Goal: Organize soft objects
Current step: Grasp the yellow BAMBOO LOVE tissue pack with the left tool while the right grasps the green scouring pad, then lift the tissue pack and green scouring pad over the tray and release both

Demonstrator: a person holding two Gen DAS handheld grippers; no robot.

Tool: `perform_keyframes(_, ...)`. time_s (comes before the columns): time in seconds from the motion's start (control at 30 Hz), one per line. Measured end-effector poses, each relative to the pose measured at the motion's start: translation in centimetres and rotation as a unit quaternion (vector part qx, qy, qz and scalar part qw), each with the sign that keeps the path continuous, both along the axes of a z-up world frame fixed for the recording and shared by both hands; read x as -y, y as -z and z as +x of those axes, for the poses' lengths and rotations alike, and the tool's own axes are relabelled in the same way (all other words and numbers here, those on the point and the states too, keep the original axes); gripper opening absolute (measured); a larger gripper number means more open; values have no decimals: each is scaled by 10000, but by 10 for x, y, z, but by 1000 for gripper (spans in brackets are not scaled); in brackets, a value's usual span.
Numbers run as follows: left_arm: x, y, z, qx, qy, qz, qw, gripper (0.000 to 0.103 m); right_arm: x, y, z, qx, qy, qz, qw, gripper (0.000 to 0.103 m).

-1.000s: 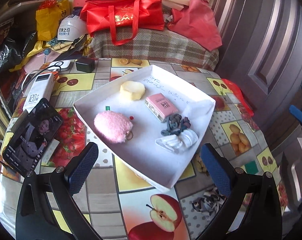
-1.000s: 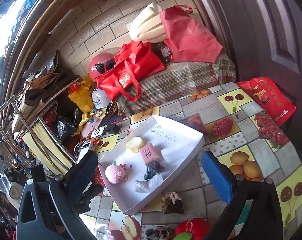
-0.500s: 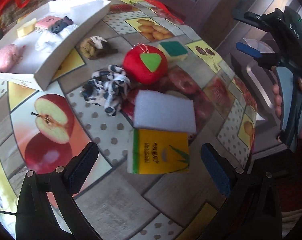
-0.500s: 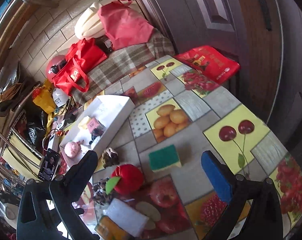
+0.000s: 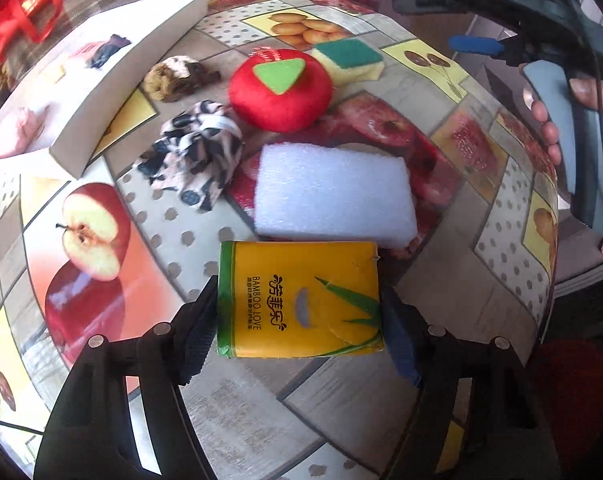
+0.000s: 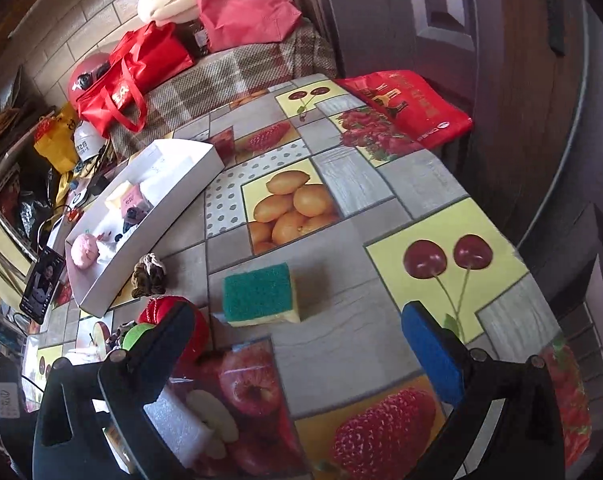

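My left gripper (image 5: 301, 320) is shut on a yellow tissue pack (image 5: 297, 300), its fingers pressing both sides. Just beyond lie a white foam block (image 5: 333, 196), a black-and-white scrunchie (image 5: 193, 156), a red plush apple (image 5: 279, 90), a brown scrunchie (image 5: 177, 76) and a green-yellow sponge (image 5: 347, 60). The white tray (image 5: 101, 88) at the left holds several soft items. My right gripper (image 6: 301, 344) is open and empty, above the table with the sponge (image 6: 261, 294) ahead between its fingers. The red apple (image 6: 173, 320) sits behind its left finger.
The table has a fruit-print cloth (image 6: 381, 200). A phone (image 6: 41, 280) lies left of the tray (image 6: 141, 224). Red bags (image 6: 137, 68) sit on a plaid-covered surface behind. A red bag (image 6: 413, 108) hangs at the table's far edge by a dark door (image 6: 501, 40).
My left gripper swung from the tray to the near items and closed on the yellow tissue pack. My right gripper moved lower and closer to the green sponge.
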State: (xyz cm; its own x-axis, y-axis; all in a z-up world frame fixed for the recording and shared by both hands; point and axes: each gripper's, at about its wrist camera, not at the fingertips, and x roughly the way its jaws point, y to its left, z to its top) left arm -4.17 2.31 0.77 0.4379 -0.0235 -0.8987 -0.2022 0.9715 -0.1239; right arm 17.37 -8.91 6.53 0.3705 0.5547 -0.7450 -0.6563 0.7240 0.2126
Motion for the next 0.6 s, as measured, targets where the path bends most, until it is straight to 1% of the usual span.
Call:
perform_keyframes(0.17,-21,-3,-23,95,-631,-74,9979,73,-46,23,4,52,-464,-447,9979,102)
perform_keyframes(0.2,-25,-4,-27,115,-762,-66,9970,73,-53,28,4,129,-532,-607,9967,96)
perform_keyframes(0.23,-28,-4,-29,131,-875,-74,9960,73,-60,34,3,214,-587,-818,9947,86)
perform_keyframes(0.27,-32,-6,-33,159,-988,-84,9949,73,-65,40,3,253,-619,-1022,9925,80)
perform_keyframes(0.3,-35,-7,-35,193,-1094,-95,9938,73,-67,47,4,201,-643,-1147,9911,67)
perform_keyframes(0.33,-38,-9,-37,228,-1176,-106,9927,73,-67,52,5,99,-665,-1214,9903,58)
perform_keyframes(0.4,-41,-14,-41,305,-1268,-61,9914,73,-62,52,2,250,-723,-1143,9905,58)
perform_keyframes(0.47,-44,-21,-43,395,-1296,46,9908,73,-54,47,4,112,-686,-915,9934,56)
perform_keyframes(0.53,-49,-35,-45,570,-1344,195,9891,73,-41,30,7,98,-478,-587,9971,56)
perform_keyframes(0.6,-57,-56,-45,825,-1404,336,9861,73,-28,1,9,171,-291,-171,9993,56)
